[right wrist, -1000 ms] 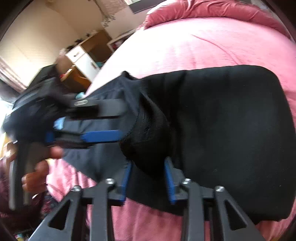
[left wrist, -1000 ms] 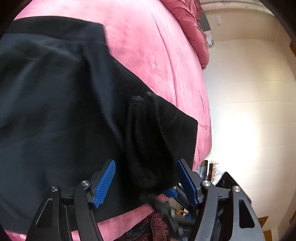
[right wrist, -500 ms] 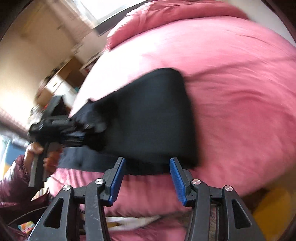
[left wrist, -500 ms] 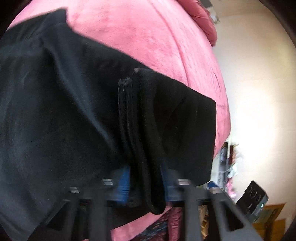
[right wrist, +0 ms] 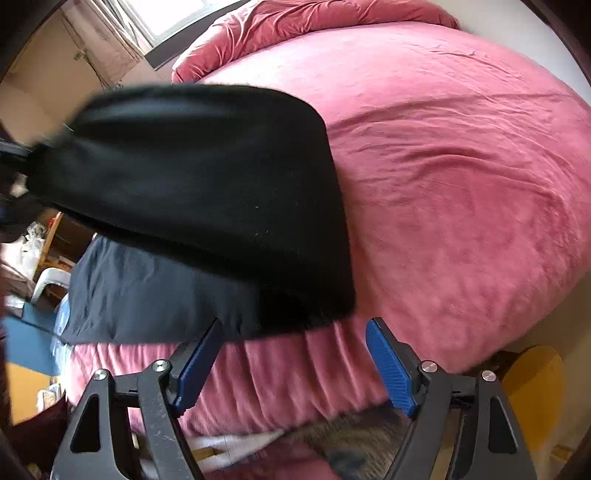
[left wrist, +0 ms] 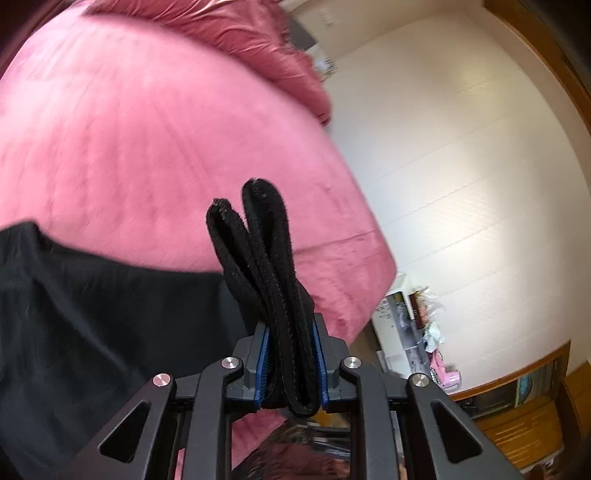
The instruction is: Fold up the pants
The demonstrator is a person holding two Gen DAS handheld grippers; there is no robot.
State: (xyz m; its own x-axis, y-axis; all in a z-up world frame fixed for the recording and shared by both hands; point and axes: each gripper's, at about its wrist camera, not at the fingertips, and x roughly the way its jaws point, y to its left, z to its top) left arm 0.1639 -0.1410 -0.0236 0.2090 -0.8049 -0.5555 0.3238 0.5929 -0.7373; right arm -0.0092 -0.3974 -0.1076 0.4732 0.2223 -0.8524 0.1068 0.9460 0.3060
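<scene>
The black pants [left wrist: 92,295] lie across a pink bed [left wrist: 147,129]. My left gripper [left wrist: 290,328] is raised above the bed; its jaws are closing, with the blue pads pressed on a thick bundle of folded pants edges [left wrist: 258,236] that sticks up between them. In the right wrist view the lifted pants [right wrist: 207,177] stretch left, and a darker blue-looking layer [right wrist: 147,295] hangs beneath at the bed's edge. My right gripper [right wrist: 295,325] hovers just short of the pants' near corner. Its jaws are opening and nothing is between them.
A crumpled pink duvet [right wrist: 314,22] lies at the head of the bed [right wrist: 461,184]. Beyond the bed's corner stand a white wall and a cluttered shelf [left wrist: 417,325]. A yellow stool [right wrist: 532,380] sits by the bed, wooden furniture [right wrist: 48,240] at left.
The left gripper shut on the bundled pants edge and lifted it off the bed. The right gripper let go of the pants, drew back to the bed's edge, and opened wider.
</scene>
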